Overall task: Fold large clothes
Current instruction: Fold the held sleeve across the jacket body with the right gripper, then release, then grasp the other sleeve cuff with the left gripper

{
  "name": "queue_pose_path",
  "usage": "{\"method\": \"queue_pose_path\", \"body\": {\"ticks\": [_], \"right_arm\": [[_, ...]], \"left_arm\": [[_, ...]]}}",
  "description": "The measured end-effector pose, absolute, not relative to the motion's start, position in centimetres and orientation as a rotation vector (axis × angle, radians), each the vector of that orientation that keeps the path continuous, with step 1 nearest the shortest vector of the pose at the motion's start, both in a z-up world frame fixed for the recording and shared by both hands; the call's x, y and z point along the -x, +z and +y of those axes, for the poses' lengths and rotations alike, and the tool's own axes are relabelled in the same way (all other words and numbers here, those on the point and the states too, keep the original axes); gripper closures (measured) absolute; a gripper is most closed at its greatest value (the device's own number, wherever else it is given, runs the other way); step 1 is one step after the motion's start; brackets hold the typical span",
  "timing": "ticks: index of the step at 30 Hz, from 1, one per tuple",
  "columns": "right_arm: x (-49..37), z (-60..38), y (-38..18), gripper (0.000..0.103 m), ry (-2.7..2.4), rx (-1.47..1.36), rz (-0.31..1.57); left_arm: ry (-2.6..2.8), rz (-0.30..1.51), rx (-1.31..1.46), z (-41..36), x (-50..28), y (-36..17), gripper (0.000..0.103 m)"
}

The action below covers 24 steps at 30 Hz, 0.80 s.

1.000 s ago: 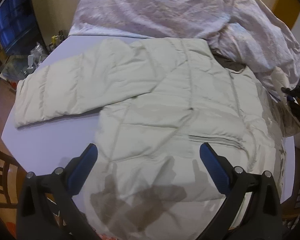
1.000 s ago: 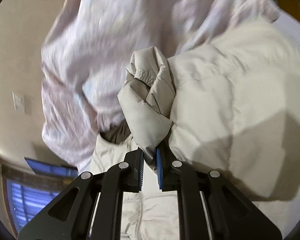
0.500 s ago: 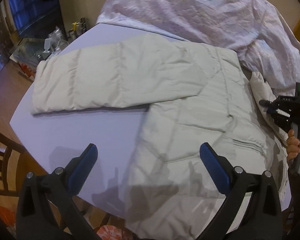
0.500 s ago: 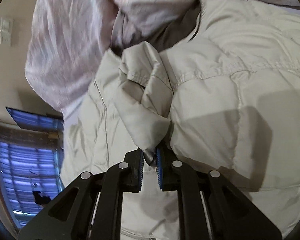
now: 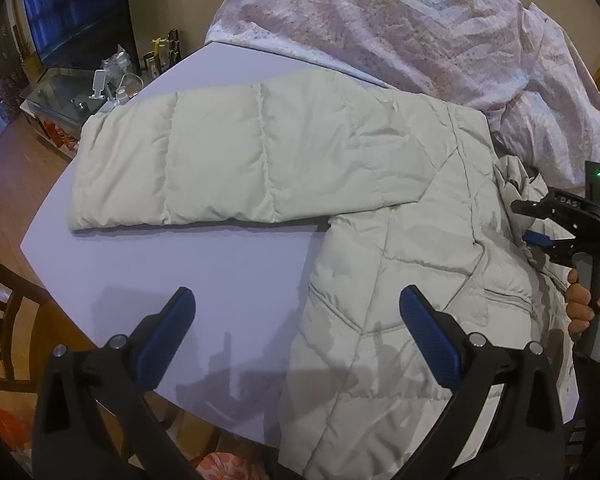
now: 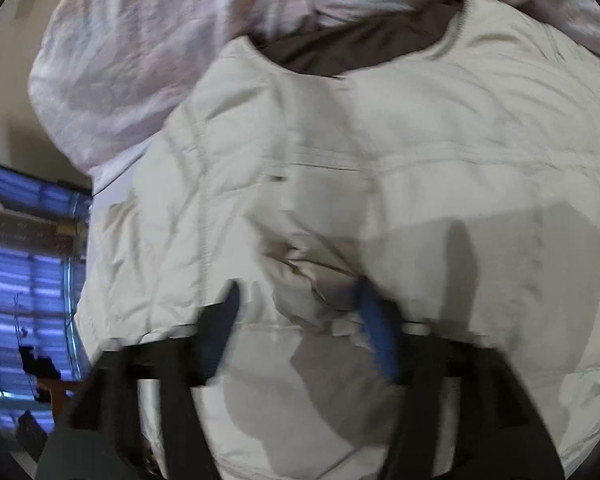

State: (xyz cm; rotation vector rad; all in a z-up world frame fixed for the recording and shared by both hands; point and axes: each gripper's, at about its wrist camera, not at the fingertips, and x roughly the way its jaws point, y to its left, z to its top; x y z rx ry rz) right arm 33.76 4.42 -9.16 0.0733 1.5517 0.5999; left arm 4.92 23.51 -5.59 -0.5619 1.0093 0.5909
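Lavender tabletop (image 5: 228, 264) carries your cream jacket (image 5: 400, 240), its sleeve (image 5: 240, 160) stretched leftward, far of your left gripper (image 5: 296, 320), which gapes empty. Your right gripper (image 6: 300, 312) has just been opening, the bunched cloth released between its fingers.

Left gripper (image 5: 296, 312) gapes wide, empty — right gripper (image 6: 300, 300), angled downward, has just been opening.

The jacket (image 5: 400, 208) lies on the table (image 5: 220, 272), its sleeve (image 5: 240, 160) reaching toward frame left. A sheet (image 5: 420, 32) lies behind it, at upper right.
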Motion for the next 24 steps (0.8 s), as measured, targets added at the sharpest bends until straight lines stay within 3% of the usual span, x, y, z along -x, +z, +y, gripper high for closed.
{"method": "queue_pose_path", "body": {"ticks": [7,24], "right_arm": [[-36.4,2.8,-6.1,0.044,0.528,-0.115,1.395],[-36.8,5.6,-12.3,0.042,0.372,0.106,1.436]], "left_arm": [[0.621,1.011,0.628,25.7,-3.7,-6.4,0.002],[0.720,1.043,0.750,30.8,-2.5,-9.3,0.002]]}}
